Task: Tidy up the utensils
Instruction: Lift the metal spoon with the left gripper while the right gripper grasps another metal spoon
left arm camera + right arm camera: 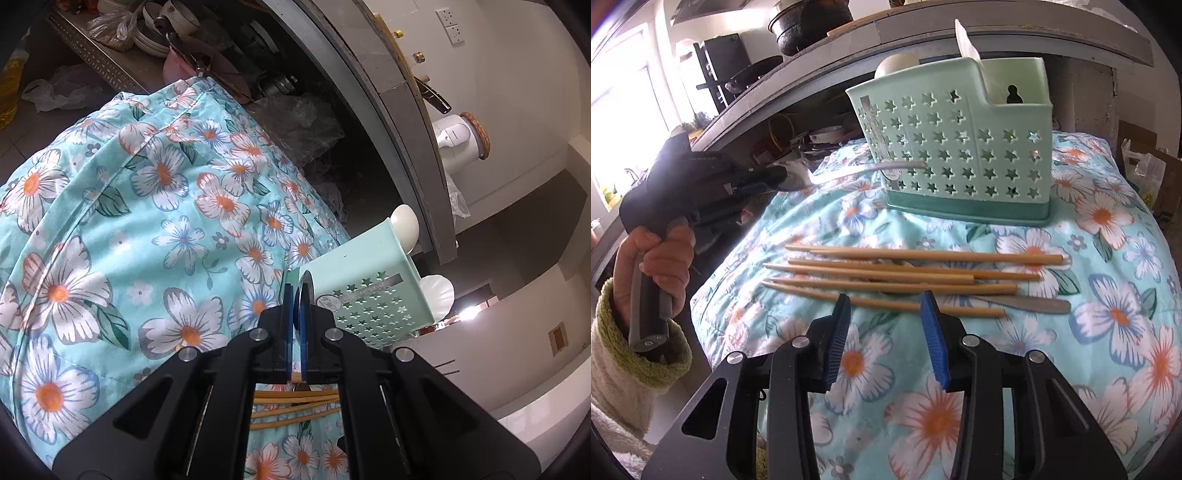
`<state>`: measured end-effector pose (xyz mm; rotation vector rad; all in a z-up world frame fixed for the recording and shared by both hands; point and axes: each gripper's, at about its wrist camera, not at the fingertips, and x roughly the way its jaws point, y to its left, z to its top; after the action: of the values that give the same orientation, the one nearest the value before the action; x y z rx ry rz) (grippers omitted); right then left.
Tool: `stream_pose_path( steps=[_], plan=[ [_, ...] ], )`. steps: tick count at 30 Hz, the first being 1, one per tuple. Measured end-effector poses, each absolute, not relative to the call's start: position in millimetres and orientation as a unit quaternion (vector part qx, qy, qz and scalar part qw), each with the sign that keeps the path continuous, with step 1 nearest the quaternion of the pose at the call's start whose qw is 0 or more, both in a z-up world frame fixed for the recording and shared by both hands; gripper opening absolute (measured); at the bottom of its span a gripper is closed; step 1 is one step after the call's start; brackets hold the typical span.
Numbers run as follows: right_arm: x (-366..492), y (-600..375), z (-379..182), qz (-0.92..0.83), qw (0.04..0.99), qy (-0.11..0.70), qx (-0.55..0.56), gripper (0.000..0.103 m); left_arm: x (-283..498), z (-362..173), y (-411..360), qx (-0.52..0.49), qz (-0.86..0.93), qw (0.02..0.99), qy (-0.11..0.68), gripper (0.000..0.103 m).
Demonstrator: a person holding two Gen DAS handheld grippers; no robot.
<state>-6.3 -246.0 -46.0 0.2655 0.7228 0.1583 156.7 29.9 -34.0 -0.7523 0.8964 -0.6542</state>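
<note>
A mint-green caddy (960, 147) with star holes stands on a floral cloth (1108, 314), with white spoons (967, 40) upright in it. Several wooden chopsticks (923, 273) lie side by side in front of it, and a grey metal handle (1034, 304) sticks out from under them. My right gripper (885, 297) is open, its blue pads to either side of the nearest chopstick without pressing it. My left gripper (775, 177), held in a person's hand (657, 258), is shut on a metal spoon (871, 168) whose handle reaches toward the caddy. In the left wrist view this gripper (297, 291) pinches the spoon (307, 286) close to the caddy (369, 284).
A grey stone counter edge (923, 29) overhangs the caddy, and a black pot (809, 22) sits on top of it. Under the counter, a metal shelf (99, 55) holds stacked bowls (159, 29) and plastic bags. The floral cloth (110, 221) drops away at its edges.
</note>
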Motion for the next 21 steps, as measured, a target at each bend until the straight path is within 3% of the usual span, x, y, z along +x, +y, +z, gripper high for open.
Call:
stream_pose_path(
  steps=[8, 14, 21],
  plan=[
    [42.5, -244.3, -44.6, 0.089, 0.917, 0.364, 0.136, 0.022, 156.4, -37.5, 31.0, -0.338, -0.299, 0.794, 0.408, 0.001],
    [59.7, -250.5, -68.4, 0.088, 0.883, 0.427, 0.173, 0.014, 157.5, -39.0, 33.7, -0.331, -0.294, 0.801, 0.402, 0.001],
    [43.1, -240.6, -74.1, 0.101, 0.867, 0.457, 0.171, 0.012, 161.5, -44.2, 37.3, -0.330, -0.291, 0.803, 0.402, 0.001]
  ],
)
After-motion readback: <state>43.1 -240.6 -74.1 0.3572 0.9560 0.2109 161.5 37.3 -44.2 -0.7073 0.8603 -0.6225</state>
